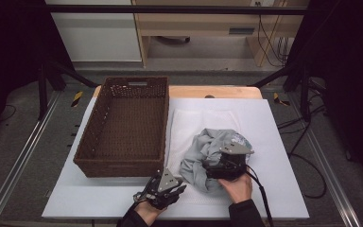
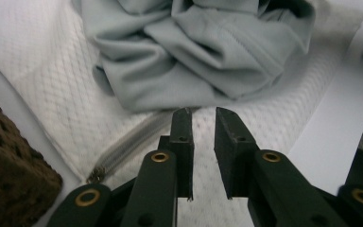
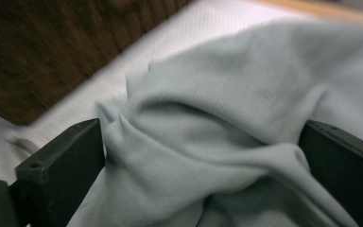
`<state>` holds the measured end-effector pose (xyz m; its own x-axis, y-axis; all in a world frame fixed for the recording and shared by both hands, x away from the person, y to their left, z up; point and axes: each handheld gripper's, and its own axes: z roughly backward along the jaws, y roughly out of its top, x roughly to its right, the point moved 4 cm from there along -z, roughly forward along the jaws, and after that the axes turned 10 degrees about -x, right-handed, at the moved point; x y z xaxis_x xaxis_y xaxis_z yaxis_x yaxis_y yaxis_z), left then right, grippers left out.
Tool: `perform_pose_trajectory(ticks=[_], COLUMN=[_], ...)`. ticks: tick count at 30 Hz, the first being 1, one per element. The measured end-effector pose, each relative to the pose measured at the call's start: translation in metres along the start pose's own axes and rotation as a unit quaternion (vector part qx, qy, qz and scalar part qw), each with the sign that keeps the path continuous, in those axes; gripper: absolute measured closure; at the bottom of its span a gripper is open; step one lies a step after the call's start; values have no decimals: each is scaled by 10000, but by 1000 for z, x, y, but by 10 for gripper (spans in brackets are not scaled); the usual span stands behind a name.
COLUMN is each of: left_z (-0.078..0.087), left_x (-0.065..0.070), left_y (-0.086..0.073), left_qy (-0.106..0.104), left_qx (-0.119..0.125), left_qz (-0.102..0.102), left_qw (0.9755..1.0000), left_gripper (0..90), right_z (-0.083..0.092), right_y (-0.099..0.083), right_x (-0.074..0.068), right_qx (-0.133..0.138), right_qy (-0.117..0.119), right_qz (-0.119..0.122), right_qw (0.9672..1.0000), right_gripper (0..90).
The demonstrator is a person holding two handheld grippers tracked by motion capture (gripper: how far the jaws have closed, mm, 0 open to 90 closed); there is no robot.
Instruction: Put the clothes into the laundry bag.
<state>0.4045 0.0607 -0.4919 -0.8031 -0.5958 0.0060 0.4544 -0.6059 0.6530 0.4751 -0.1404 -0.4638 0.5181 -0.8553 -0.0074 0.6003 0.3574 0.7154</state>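
Grey garment (image 1: 207, 156) crumpled on white cloth (image 1: 189, 120), worktop (image 1: 274, 142) centre-right, at 3 o'clock of brown wicker basket (image 1: 123, 127). Right tongs (image 1: 217, 166) spread wide, garment folds between jaws, not pinched. Left tongs (image 1: 179, 188) at 7 o'clock of garment, nearly closed, narrow gap, nothing between jaws.

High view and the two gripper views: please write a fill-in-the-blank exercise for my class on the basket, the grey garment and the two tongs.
1. The brown wicker basket holds ____.
2. The crumpled grey garment lies on a ____ cloth.
3. The right tongs have the garment between their wide-apart ____.
4. The left tongs, jaws close together, have ____ between them.

Missing words: nothing; white; jaws; nothing
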Motion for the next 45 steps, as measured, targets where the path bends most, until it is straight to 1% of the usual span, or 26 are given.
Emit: perform_pose_trajectory(ticks=[4, 6, 7, 10, 11, 14, 16, 17, 18, 19, 21, 22, 24, 26, 27, 28, 30, 33, 37, 38, 39, 40, 41, 43, 44, 45], left_z=[-4, -6, -7, -11, -11, -14, -14, -14, -13, -13, -12, -12, -12, -13, -13, -14, -15, -14, -15, -15, -15, -15, -16, -16, -16, -16], left_x=[-1, -1, -1, -2, -2, -3, -2, -2, -2, -2, -1, -1, 0, 2, 2, 3, 3, 3, 3, 2, 3, 3, 3, 4, 4, 5], left_y=[-4, -7, -8, -12, -12, -12, -12, -12, -12, -11, -11, -10, -9, -9, -9, -9, -9, -9, -9, -10, -10, -10, -10, -10, -10, -10], left_qy=[-19, -32, -20, -30, -30, -44, -76, -76, -93, -92, -105, -113, -131, -166, -166, -179, -191, -177, -166, -160, -149, -149, -152, -167, -169, -160], left_qx=[-9, -35, -70, -131, -131, -154, -144, -144, -136, -114, -115, -93, -90, -97, -97, -102, -122, -133, -143, -151, -163, -163, -177, -178, -179, -186], left_qz=[11, -14, -40, -20, -20, 15, 24, 24, 6, -10, -15, -7, -25, -29, -29, -42, -42, -72, -76, -84, -98, -98, -135, -160, -178, -193], left_qw=[10000, 10000, 10000, 9999, 9999, 9999, 9999, 9999, 9999, 9999, 9999, 9999, 9999, 9998, 9998, 9998, 9997, 9997, 9997, 9997, 9997, 9997, 9996, 9996, 9995, 9995], left_gripper=[798, 804, 811, 840, 846, 872, 888, 894, 894, 895, 895, 895, 895, 895, 895, 895, 895, 895, 895, 895, 895, 895, 895, 895, 895, 895], right_z=[-24, -27, -30, -34, -35, -32, -28, -28, -20, -17, -11, 4, 22, 39, 39, 60, 70, 69, 49, 45, 42, 42, 42, 42, 42, 44], right_y=[-16, -18, -22, -26, -26, -26, -26, -26, -24, -24, -23, -23, -23, -24, -24, -28, -34, -48, -74, -79, -83, -83, -84, -84, -84, -84], right_x=[1, 2, 3, 6, 7, 6, 7, 7, 9, 10, 12, 20, 32, 45, 45, 61, 75, 88, 100, 102, 104, 104, 106, 106, 106, 105], right_qx=[-381, -427, -484, -608, -616, -606, -596, -596, -563, -550, -514, -430, -361, -212, -212, -117, -142, -313, -527, -522, -415, -415, -302, -283, -244, -209], right_qy=[-53, -47, -35, -33, -72, -100, -109, -109, -100, -95, -111, -244, -432, -497, -497, -623, -755, -1028, -1315, -1373, -1400, -1400, -1339, -1374, -1378, -1475], right_qz=[-48, -71, -93, -207, -170, -173, -121, -121, -93, -115, -136, -115, -156, -284, -284, -466, -531, -528, -502, -509, -501, -501, -605, -566, -581, -526], right_qw=[9992, 9991, 9988, 9979, 9979, 9980, 9981, 9981, 9983, 9984, 9985, 9987, 9983, 9981, 9981, 9969, 9956, 9928, 9886, 9878, 9880, 9880, 9887, 9885, 9885, 9874], right_gripper=[54, 68, 96, 220, 261, 487, 608, 608, 675, 685, 693, 710, 716, 719, 719, 719, 719, 717, 696, 686, 680, 680, 637, 582, 527, 478])
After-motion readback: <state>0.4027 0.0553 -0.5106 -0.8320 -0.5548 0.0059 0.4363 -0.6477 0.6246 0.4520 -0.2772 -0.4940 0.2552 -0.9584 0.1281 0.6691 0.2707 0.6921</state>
